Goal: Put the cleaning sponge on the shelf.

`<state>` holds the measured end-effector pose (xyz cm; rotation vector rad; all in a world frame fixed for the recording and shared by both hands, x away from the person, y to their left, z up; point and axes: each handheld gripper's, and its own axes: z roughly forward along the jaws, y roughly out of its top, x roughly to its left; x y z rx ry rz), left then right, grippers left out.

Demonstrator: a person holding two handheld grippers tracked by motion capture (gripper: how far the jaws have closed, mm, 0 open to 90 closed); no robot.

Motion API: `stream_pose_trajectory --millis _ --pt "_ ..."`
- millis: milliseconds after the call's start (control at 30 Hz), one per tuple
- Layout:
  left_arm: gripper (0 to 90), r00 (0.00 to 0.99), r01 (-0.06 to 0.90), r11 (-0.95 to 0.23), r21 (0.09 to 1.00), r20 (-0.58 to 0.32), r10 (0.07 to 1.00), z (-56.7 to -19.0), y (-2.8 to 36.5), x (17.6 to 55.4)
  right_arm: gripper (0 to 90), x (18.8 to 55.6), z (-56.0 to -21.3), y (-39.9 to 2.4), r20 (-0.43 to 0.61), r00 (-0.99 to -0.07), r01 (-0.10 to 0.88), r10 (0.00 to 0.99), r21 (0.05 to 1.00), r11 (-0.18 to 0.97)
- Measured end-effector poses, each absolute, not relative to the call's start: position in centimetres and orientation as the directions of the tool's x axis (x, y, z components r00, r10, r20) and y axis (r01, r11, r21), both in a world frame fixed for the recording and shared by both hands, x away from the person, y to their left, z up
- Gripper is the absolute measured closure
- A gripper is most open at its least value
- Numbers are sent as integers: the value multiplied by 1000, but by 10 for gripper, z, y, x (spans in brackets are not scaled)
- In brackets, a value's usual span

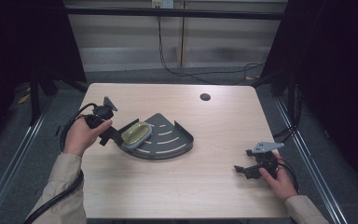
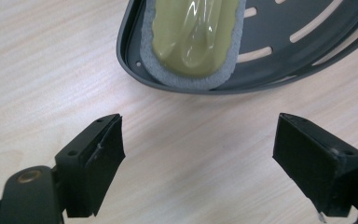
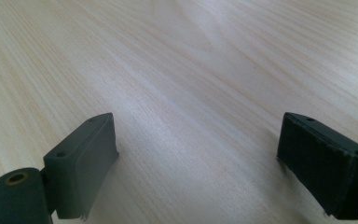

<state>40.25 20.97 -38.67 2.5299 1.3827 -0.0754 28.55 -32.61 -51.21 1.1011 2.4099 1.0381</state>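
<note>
Risk ahead: your spread, empty left tongs (image 2: 200, 154) sit short of the sponge (image 2: 191, 39), so closing could shove its grey tray (image 2: 270, 79); your right tongs (image 3: 198, 161) gape idle.

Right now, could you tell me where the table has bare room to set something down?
The widest bare patch lies between the slotted grey tray and the right gripper, running back to the round hole. The near edge is bare too. It is crowded at the tray's left end, where the green sponge and left gripper meet.
</note>
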Motion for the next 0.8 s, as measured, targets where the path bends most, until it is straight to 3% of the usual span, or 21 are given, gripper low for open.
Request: stream_pose_trajectory --millis 800 --pt "163 530 842 -490 225 -180 829 -412 243 367 111 286 -512 -326 28 -665 533 747 718 448"
